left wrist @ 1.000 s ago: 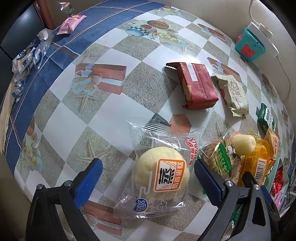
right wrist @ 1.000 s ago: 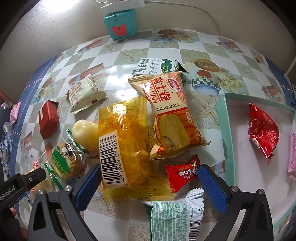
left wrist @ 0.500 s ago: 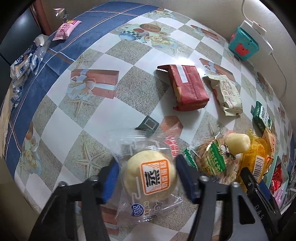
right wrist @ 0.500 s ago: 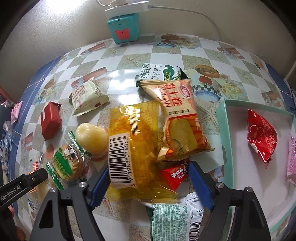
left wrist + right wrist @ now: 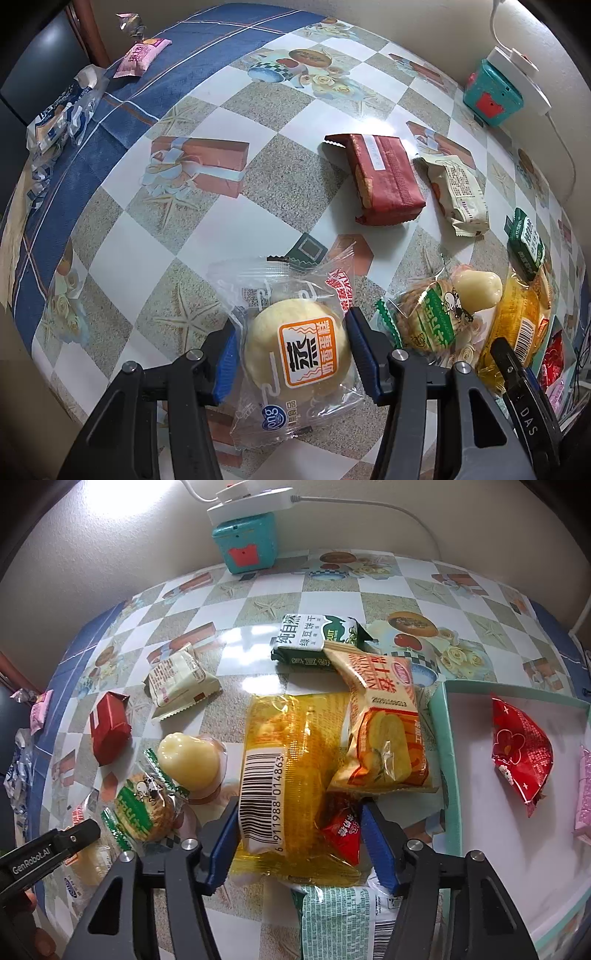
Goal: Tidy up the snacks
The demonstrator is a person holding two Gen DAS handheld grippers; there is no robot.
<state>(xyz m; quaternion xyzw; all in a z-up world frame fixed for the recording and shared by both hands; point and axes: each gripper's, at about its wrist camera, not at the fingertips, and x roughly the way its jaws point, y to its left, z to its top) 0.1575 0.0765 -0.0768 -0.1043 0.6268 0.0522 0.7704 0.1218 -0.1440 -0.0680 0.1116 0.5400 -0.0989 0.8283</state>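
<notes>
Left wrist view. Item: steamed bun (image 5: pixel 297 354), pale yellow, round, sealed in a clear wrapper with an orange label. Position: on the counter (image 5: pixel 155 236) near its front edge, between the blue pads of the left claw (image 5: pixel 291 356). Claw state: pressed in against both sides of the bun, pinching it through the wrapper; the wrapper crinkles at the pads. Step in hand, by judgement: pickup of the bun, grasp made. Next move calls for a lift without squashing the soft bun, then carriage toward the tray. Also listed: red biscuit pack (image 5: pixel 384 181), cream packet (image 5: pixel 458 192), green-banded cookie pack (image 5: pixel 430 321), all lying apart from the bun.

Right wrist view. Item: yellow corn pack (image 5: pixel 291 771), translucent, barcode label facing up, lying flat in the middle of the pile. Small red candy (image 5: pixel 341 827) lies just beside it, touching. Right claw (image 5: pixel 295 843): narrowed onto the near end of the corn pack with the candy caught between pack and right pad, so it pinches both. Orange chip bag (image 5: pixel 384 734) overlaps the pack's far right corner. Tray (image 5: pixel 448 760), mint-rimmed, sits at right, holding a red packet (image 5: pixel 521 753). Next move, by judgement: lift clear of the chip bag and cross to the tray; the candy may slip out.
</notes>
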